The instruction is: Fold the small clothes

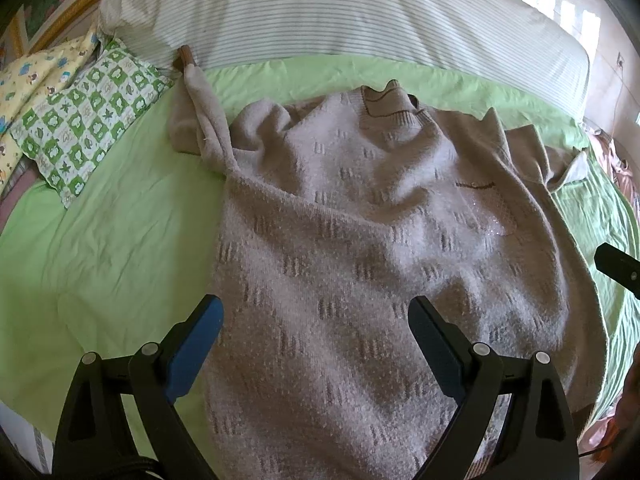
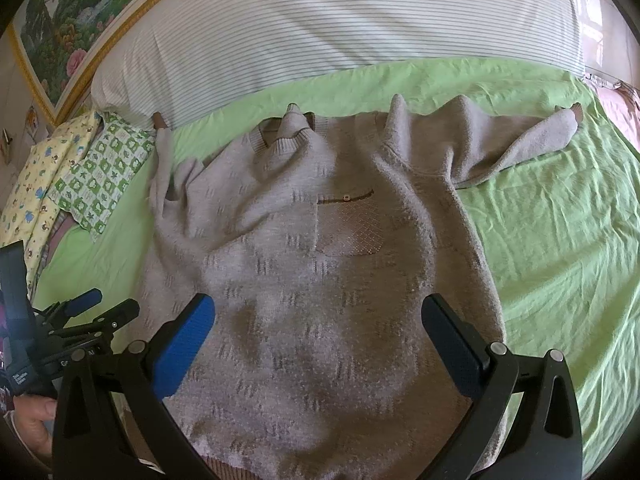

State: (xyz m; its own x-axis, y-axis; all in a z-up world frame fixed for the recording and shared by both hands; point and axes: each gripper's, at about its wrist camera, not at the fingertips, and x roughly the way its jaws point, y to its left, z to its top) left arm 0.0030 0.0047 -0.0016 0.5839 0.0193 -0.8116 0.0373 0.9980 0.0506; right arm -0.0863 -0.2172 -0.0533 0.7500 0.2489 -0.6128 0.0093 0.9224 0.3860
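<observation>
Right wrist view looks across a bed [image 2: 560, 220] spread with a light green sheet, a striped bolster [image 2: 320, 28] running along its far edge. Spread over the middle of the sheet lies the sweater [image 2: 320, 272], a grey-beige knit with short dark dashes. Its long axis runs from the hem, nearest both cameras, to the collar [image 2: 288, 132], which points at the bolster, so the garment lies front up and lengthwise away from the person. One sleeve [image 2: 516, 144] stretches out flat to the right; the other sleeve [image 1: 200, 108] is bunched and twisted at the left, its cuff touching the bolster. A chest pocket [image 2: 348, 224] with a small button sits just right of centre. Two patterned pillows [image 1: 80, 120] lie at the left edge, apart from the knit.

By my judgement the step in hand is the laying-out, with no fold yet made: the body still carries loose ridges and the left sleeve is not straight. The next move seems to call for pulling that sleeve flat, then taking a side edge or the hem to bring it over.

The left gripper [image 1: 316, 320] hovers above the lower body with its jaws spread wide, grasping nothing. The right gripper [image 2: 320, 320] hangs likewise over the hem area, released and empty.
</observation>
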